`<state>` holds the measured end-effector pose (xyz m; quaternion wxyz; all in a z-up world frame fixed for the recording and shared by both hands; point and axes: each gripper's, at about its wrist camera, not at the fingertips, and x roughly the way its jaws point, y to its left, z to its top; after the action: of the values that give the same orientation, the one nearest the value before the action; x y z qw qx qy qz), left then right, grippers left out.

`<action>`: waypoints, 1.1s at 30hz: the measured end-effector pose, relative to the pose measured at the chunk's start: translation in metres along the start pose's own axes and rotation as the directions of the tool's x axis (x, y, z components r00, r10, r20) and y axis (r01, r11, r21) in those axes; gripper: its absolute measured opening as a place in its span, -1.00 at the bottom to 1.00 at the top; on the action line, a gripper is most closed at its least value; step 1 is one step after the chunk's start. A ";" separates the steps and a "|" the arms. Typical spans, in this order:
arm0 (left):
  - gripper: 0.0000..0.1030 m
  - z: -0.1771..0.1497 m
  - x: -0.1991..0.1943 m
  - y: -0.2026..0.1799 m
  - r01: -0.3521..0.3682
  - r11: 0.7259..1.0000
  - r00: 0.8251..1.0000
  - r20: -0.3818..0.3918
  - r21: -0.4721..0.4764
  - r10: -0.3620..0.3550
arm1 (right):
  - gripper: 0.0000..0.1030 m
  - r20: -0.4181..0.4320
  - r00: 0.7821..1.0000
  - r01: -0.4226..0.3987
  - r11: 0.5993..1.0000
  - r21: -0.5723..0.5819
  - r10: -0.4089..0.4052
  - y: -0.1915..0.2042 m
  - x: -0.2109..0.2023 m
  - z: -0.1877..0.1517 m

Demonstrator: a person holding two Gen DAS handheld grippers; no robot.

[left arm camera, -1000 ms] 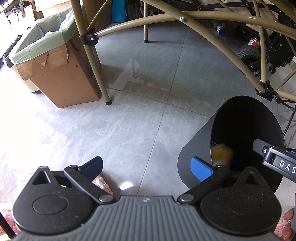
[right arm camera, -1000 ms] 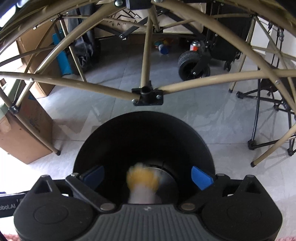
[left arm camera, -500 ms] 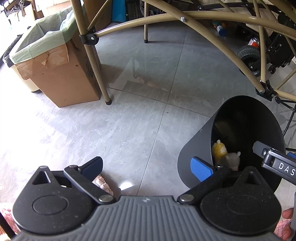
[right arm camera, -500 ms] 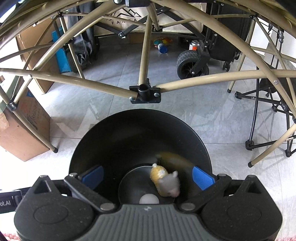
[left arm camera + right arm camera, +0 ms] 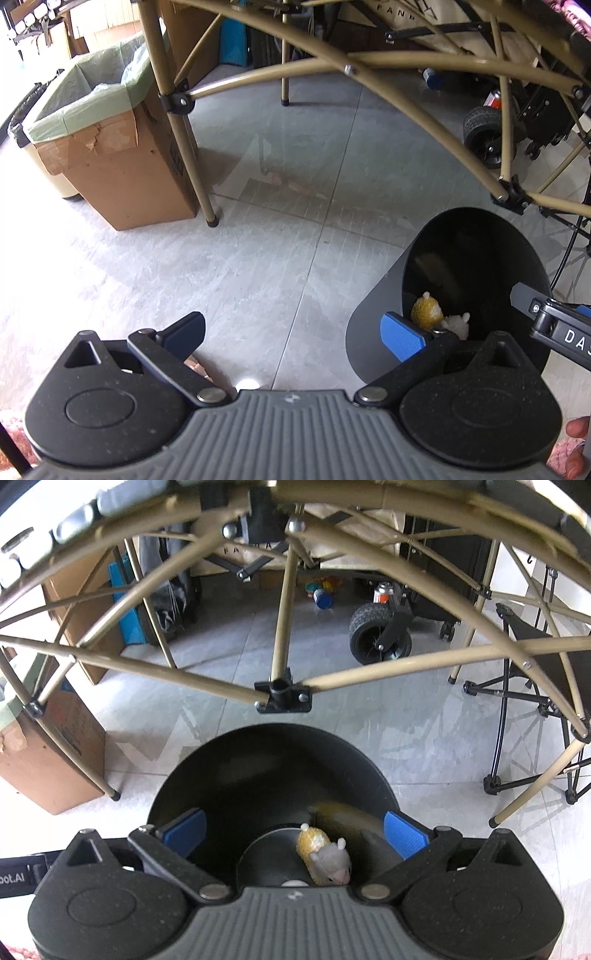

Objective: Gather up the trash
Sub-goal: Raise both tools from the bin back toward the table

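Plush toy (image 5: 325,854) sits at the bottom of the black bin (image 5: 266,771), against its right inner wall, yellow body to the far-left, grey head near-right; long axis runs on that diagonal. A small white item lies just near of it, mostly hidden by the gripper body, can't tell what it is.

Right gripper (image 5: 295,830) hangs directly above the bin mouth, jaws spread wide and empty, toy straight below and slightly right of centre between them. Left gripper (image 5: 291,332) is off to the bin's left over bare tiled floor (image 5: 258,240), jaws also released, nothing held; its right pad overlaps the bin's wall in view only. From there the toy (image 5: 428,314) shows just inside the rim (image 5: 402,258).

Right gripper is clearly the nearer one to the bin. Judgement: this piece is deposited, both grippers free for the next pickup. Something pinkish lies on the floor under the left gripper, possibly more trash.
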<state>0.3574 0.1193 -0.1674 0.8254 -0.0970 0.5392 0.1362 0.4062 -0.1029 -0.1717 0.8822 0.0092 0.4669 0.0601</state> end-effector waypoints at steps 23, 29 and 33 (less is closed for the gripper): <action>1.00 -0.004 -0.106 -0.016 0.116 0.993 0.950 0.289 0.027 -0.119 | 1.00 0.365 0.928 -0.075 0.997 0.000 0.070 -0.043 -0.135 0.014; 1.00 0.003 -0.131 -0.031 0.135 0.988 0.922 0.357 0.069 -0.150 | 1.00 0.474 0.878 -0.080 0.997 -0.008 0.075 -0.063 -0.164 0.030; 1.00 0.012 -0.139 -0.043 0.157 0.983 0.903 0.390 0.091 -0.180 | 1.00 0.496 0.865 -0.084 0.996 -0.006 0.075 -0.072 -0.166 0.045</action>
<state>0.3290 0.0658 -0.0341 0.9286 -0.0898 0.3539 0.0658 0.3579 -0.1919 -0.0152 0.9692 0.0504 0.2244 0.0883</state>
